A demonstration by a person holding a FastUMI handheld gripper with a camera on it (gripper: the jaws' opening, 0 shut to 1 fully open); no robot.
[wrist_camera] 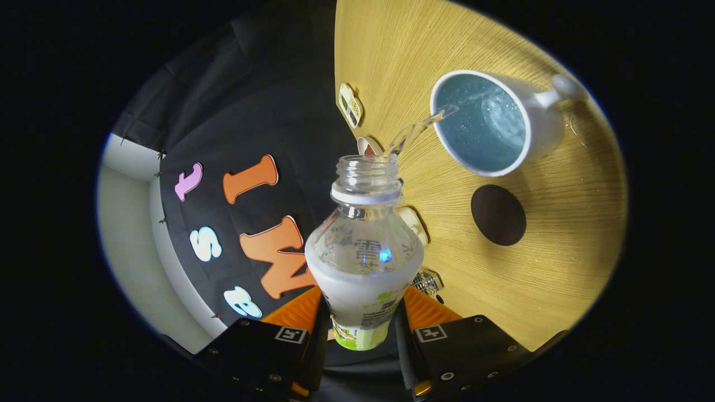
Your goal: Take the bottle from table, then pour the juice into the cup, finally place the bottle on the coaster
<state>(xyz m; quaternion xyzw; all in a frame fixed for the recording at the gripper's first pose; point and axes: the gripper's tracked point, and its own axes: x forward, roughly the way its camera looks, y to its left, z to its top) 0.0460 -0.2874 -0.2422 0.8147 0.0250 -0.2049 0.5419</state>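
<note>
The bottle (363, 251) sits clamped between the two fingers of the gripper (362, 326), which press against its labelled lower body from either side, so the jaws are closed down to the bottle's width and no further. It is a clear plastic bottle with a pale label wrapped round its lower half, a white ring below the neck, and an open, capless mouth pointing away from the fingers. The whole view is rolled over, so the table stands on edge beside the bottle. A thin stream of clear liquid (416, 129) leaves the far lip of the mouth and arcs across to the cup (491, 123), entering just inside its nearer rim. The cup is a white mug with a pale blue inside, its handle on the side away from the bottle; liquid with small bubbles shows in its bottom. It stands on the light wooden table (558, 268), beyond the fingers and to the side of the bottle's mouth, apart from the bottle. Beside the cup on the same wood lies the coaster (498, 215), a dark round disc, bare, close to the cup but not touching it. A few small pale tags (350, 104) are fixed along the table's edge, one near the bottle's neck.
</note>
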